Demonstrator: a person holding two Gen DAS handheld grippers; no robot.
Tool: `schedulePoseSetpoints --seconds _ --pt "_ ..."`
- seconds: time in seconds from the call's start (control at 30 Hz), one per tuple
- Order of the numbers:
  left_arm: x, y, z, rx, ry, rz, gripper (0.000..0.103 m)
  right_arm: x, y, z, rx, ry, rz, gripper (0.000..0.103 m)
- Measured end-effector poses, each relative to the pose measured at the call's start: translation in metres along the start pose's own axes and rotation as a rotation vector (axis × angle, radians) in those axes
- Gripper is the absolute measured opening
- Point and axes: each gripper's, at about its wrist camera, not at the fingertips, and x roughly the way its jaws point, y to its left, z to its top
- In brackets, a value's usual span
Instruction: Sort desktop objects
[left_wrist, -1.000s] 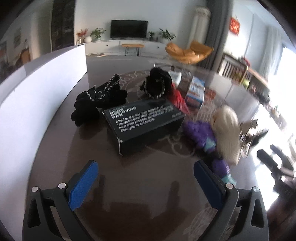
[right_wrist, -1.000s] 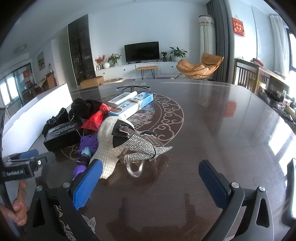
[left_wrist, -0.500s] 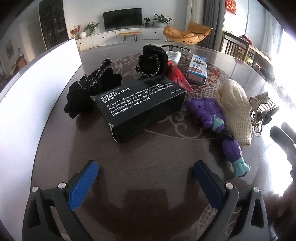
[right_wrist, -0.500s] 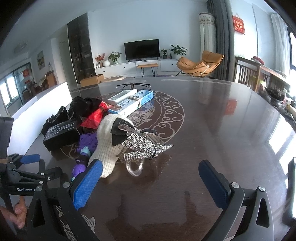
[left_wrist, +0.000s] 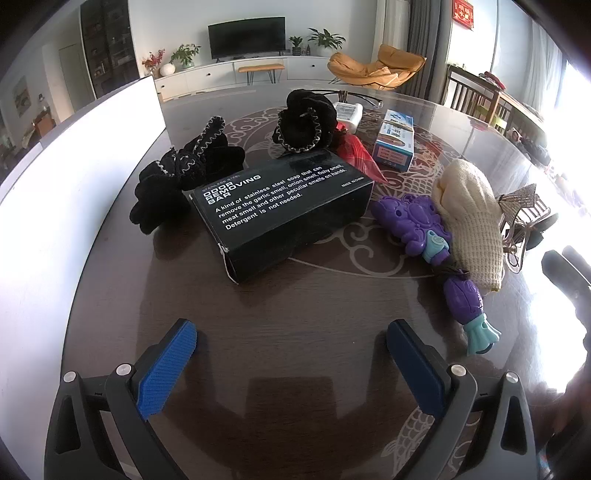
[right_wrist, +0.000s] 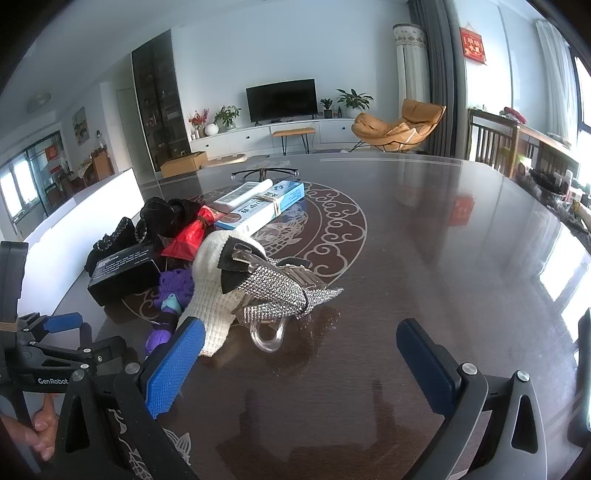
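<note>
Left tongs (left_wrist: 291, 341), spread wide and empty, face a black box (left_wrist: 280, 210) lying straight ahead on the worktop (left_wrist: 295, 295), its length slanting up-right; right tongs (right_wrist: 301, 339), also spread, sit farther off.

We see soap box (left_wrist: 284, 210) centre on table (left_wrist: 295, 369). Glove (left_wrist: 184, 173) touching its left side, scrunchie (left_wrist: 306, 125) behind. Toy (left_wrist: 417, 225) right of box, knit mitt (left_wrist: 469, 221) just beside toy; toothpaste carton (left_wrist: 395, 144) farther back.
</note>
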Motion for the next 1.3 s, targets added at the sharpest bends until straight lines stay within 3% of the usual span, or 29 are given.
schedulePoseSetpoints --seconds 0.67,1.3 --pt "0.0 0.0 -0.001 -0.001 0.0 0.0 0.103 0.005 -0.029 0.003 -0.009 0.001 -0.002 0.103" --pt "-0.002 0.002 -0.003 -0.002 -0.001 0.0 0.103 0.005 -0.032 0.004 -0.013 0.007 -0.014 0.103"
